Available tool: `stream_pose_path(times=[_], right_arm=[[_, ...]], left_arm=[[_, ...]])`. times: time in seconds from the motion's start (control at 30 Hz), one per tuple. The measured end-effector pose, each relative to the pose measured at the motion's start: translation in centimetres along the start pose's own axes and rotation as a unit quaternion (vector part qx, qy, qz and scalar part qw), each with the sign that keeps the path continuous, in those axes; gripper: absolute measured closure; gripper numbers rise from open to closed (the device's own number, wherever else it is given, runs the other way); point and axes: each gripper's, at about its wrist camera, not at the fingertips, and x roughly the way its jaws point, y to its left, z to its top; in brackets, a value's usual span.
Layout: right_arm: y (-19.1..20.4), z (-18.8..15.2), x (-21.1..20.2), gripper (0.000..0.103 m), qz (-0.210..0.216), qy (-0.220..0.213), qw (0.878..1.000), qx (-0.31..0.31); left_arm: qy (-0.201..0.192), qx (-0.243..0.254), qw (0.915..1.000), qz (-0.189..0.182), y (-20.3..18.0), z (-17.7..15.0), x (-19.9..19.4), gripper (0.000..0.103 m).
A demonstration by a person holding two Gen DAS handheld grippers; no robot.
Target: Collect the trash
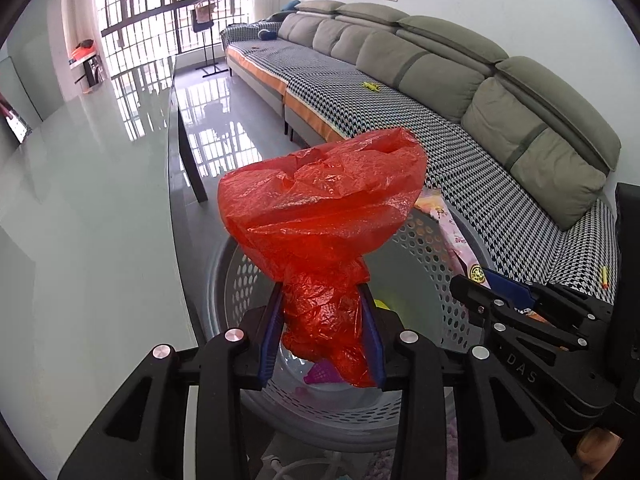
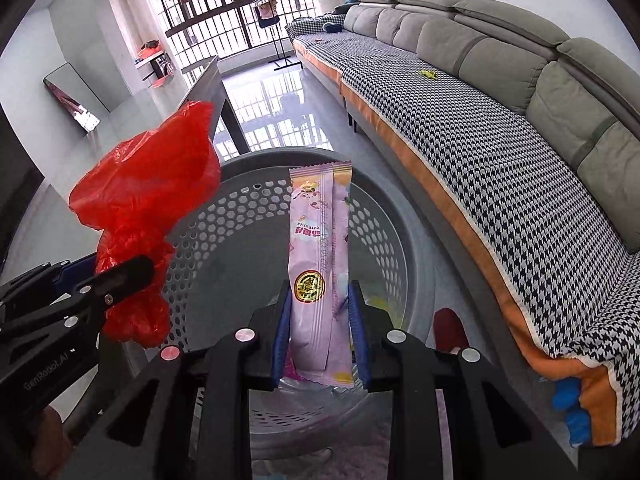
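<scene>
The left gripper [image 1: 324, 332] is pinching a crumpled red plastic bag [image 1: 320, 208] between its 2 blue-padded fingers [image 1: 271, 332] — the bag's bunched neck is sitting squeezed in the narrow gap while the rest of it is ballooning out above the fingertips. The bag is hanging over the open mouth of a grey perforated basket [image 1: 424, 240], which is standing on the floor [image 1: 224, 120] just beside the far edge of a glass-topped table [image 1: 88, 184].

The right gripper [image 2: 320, 332] is gripping a long pink snack wrapper [image 2: 320, 256] with its fingers [image 2: 359, 332] closed narrowly on the lower part of it; the wrapper is standing roughly upright, its crimped top end reaching past the basket's far rim in the right wrist view. It too is being held above the inside of the basket, near the middle of the opening. A few small colourful scraps are lying at the basket's bottom, too hidden to name.

In each wrist view the other gripper is showing at the side, so the 2 are hovering close together over the basket — red bag to the left, wrapper to the right. A long grey sofa [image 2: 500, 128] with a houndstooth cover is running along the wall beyond the basket
</scene>
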Motion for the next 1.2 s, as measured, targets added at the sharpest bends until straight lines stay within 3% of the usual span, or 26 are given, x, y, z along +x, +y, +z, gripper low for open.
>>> stream_pose_path(times=[0.07,0.13,0.2,0.4,0.53,1.2], right_arm=[[0.1,0.2,-0.1,0.07,-0.001,-0.002,1.0,0.001],[0.2,0.4,-0.3,0.056,-0.001,-0.008,1.0,0.001],[0.2,0.5,-0.7,0.051,0.0,-0.018,1.0,0.002],[0.5,0.5,-0.8,0.051,0.001,-0.019,1.0,0.0],[0.5,0.3,-0.9,0.05,0.001,-0.02,1.0,0.002],[1.0,-0.2,-1.6,0.042,-0.005,-0.023,1.0,0.004]], left_arm=[[-0.005,0.002,0.9999,0.009,0.5,0.0,-0.6,0.055],[-0.013,0.001,0.9998,0.016,0.2,0.4,-0.7,0.048],[-0.018,0.0,0.9996,0.02,0.1,0.6,-0.9,0.046],[-0.021,-0.006,0.9993,0.03,0.5,0.7,-1.0,0.041],[-0.028,-0.009,0.9987,0.041,0.9,0.6,-1.5,0.03],[-0.042,-0.023,0.9968,0.063,2.2,0.3,-2.7,0.011]])
